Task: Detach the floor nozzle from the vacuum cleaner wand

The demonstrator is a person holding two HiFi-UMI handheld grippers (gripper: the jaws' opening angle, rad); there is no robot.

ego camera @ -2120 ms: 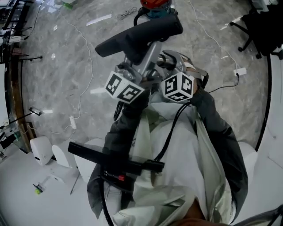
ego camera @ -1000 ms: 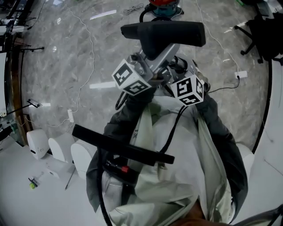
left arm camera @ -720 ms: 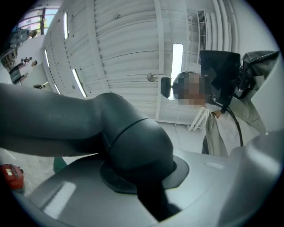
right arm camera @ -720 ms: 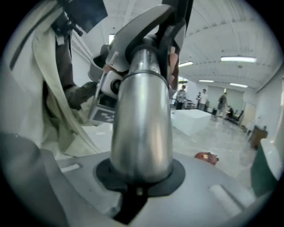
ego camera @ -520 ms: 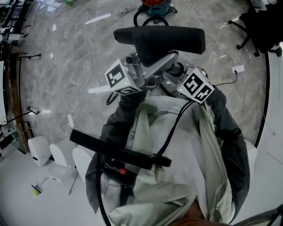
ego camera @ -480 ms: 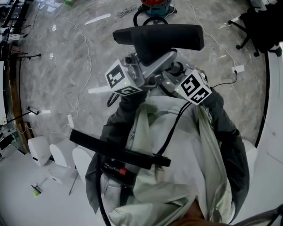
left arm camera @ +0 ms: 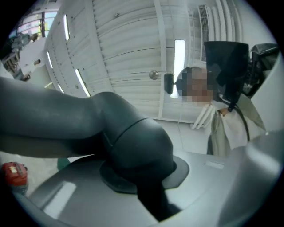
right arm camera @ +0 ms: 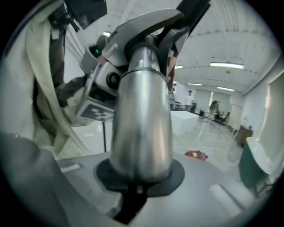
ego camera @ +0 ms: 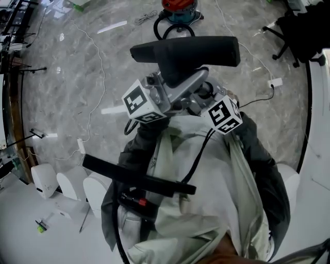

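Note:
In the head view the black floor nozzle (ego camera: pixel 185 51) is held up level in front of my chest, joined to the silver wand (ego camera: pixel 185 88) that slants down from it. My left gripper (ego camera: pixel 160 92) sits on the left side of the joint, its marker cube towards me. My left gripper (left arm camera: pixel 146 177) is shut on the nozzle's dark grey neck (left arm camera: pixel 133 146). My right gripper (ego camera: pixel 202 99) comes in from the right. In its own view my right gripper (right arm camera: pixel 137 177) is shut on the shiny wand tube (right arm camera: pixel 142 119).
A red and teal vacuum canister (ego camera: pixel 178 7) stands on the marble floor (ego camera: pixel 77 77) ahead, with thin cables trailing around it. A black bar (ego camera: pixel 139 175) crosses my chest. White stools (ego camera: pixel 72 183) stand lower left, a black office chair (ego camera: pixel 304 26) upper right.
The nozzle has swung from tilted with its left end low to lying level, and has drifted a little. Both grippers moved with it and kept their hold.

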